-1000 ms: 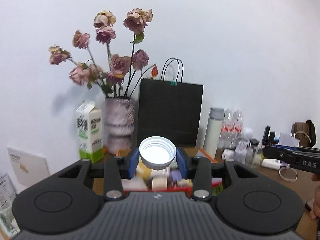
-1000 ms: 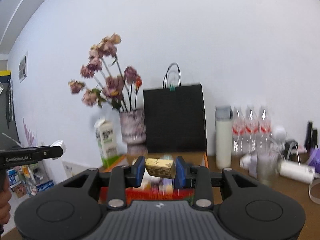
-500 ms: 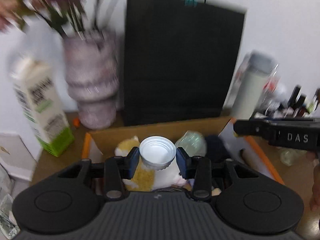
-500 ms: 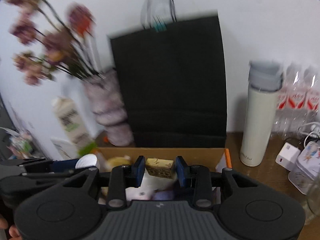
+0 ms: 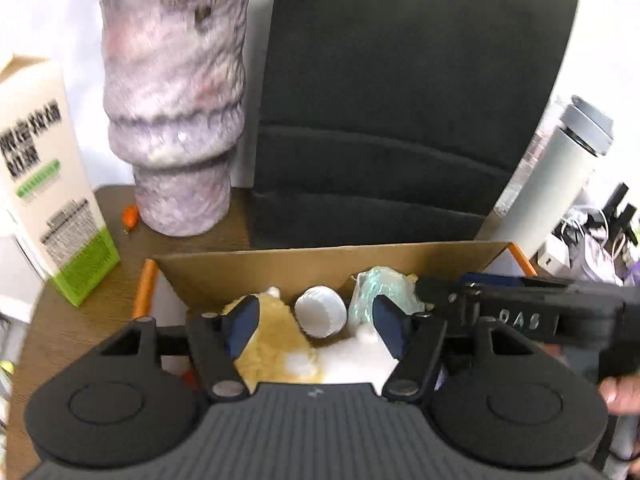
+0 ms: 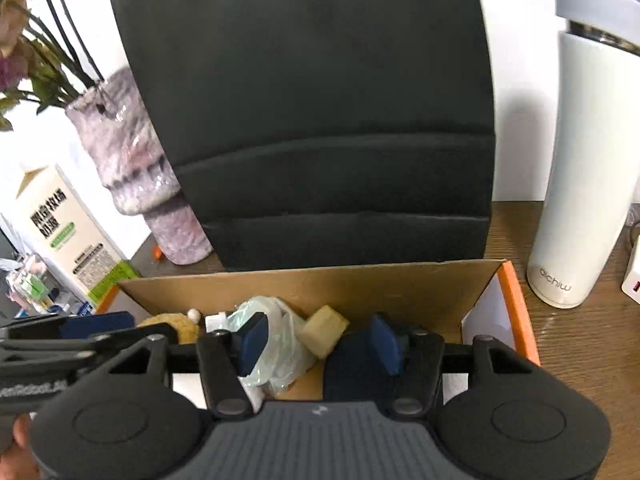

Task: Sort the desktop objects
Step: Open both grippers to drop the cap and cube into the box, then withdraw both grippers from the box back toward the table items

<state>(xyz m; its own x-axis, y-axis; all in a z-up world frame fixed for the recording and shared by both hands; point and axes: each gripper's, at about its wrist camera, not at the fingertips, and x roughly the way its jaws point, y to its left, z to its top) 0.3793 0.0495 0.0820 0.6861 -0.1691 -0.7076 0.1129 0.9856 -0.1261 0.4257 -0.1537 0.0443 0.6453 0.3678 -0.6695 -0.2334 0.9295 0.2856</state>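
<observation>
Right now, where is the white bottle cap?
In the left wrist view the white bottle cap lies in the cardboard box, between the yellow plush toy and the crumpled pale-green bag, free of the opened fingers.

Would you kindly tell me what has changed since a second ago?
Both grippers swung down over the cardboard box and their jaws have just been opening. The left gripper let go of the white cap; the right gripper released the yellow block. Vase, black bag and flask stayed put.

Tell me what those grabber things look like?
Each gripper, left and right, has a black ribbed body with two round discs, black arms and two blue pads. Seen from the side, the right one carries white letters.
</observation>
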